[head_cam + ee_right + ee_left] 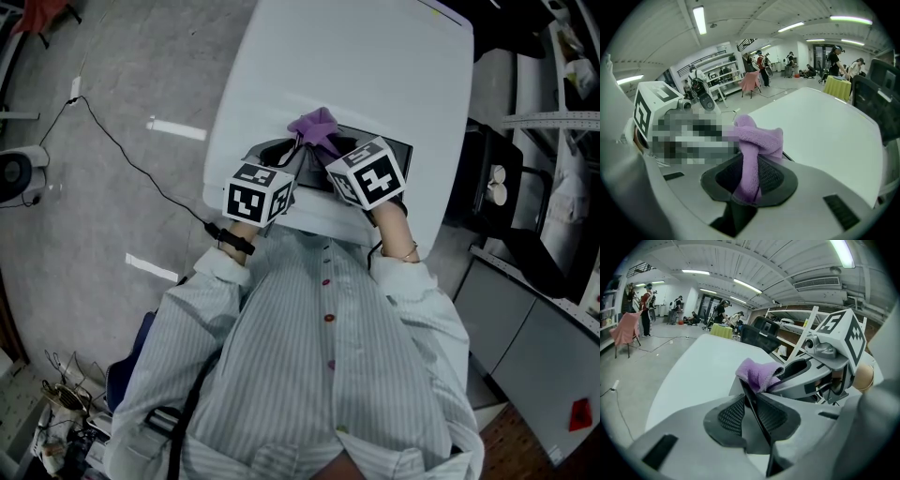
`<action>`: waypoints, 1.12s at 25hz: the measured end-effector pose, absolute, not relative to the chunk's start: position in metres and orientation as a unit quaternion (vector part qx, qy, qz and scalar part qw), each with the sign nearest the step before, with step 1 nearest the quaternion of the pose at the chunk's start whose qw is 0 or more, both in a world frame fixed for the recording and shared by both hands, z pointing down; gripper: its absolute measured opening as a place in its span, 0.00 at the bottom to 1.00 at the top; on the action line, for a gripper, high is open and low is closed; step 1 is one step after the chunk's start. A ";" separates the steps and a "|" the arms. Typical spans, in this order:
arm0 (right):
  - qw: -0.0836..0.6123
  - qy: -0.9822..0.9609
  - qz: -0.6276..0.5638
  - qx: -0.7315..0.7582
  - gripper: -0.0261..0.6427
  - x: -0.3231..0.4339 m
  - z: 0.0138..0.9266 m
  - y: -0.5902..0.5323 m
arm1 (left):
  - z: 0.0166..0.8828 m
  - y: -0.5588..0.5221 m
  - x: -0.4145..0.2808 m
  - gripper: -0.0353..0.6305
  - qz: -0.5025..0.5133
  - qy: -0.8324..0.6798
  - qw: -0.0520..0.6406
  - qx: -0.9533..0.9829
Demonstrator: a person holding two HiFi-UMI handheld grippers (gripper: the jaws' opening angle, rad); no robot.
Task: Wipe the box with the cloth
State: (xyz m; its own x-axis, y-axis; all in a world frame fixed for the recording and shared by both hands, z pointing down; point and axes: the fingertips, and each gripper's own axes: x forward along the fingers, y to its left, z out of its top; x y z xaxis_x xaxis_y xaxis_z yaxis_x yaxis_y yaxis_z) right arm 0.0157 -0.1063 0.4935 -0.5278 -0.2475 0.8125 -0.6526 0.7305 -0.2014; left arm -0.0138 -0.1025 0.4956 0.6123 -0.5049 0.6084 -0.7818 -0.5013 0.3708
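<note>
At the table's (pixel 356 75) near edge, the left gripper (pixel 751 404) pinches the box (pixel 375 138) by its thin wall while the right gripper (pixel 749 180) clamps the cloth (pixel 757 136). Hard wiping could pull that wall free.

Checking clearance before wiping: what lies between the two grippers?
The purple cloth, pinched by the right gripper, and the box edge clamped by the left gripper, per the head view.

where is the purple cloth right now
The purple cloth sits mid head view, clamped in the right tongs at the black box on the white table, beside the left tongs.
</note>
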 end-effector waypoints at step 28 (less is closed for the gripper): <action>0.430 -0.770 0.263 0.392 0.16 0.158 0.491 -0.073 | 0.495 -0.103 -0.014 0.15 0.230 -0.381 0.317 0.838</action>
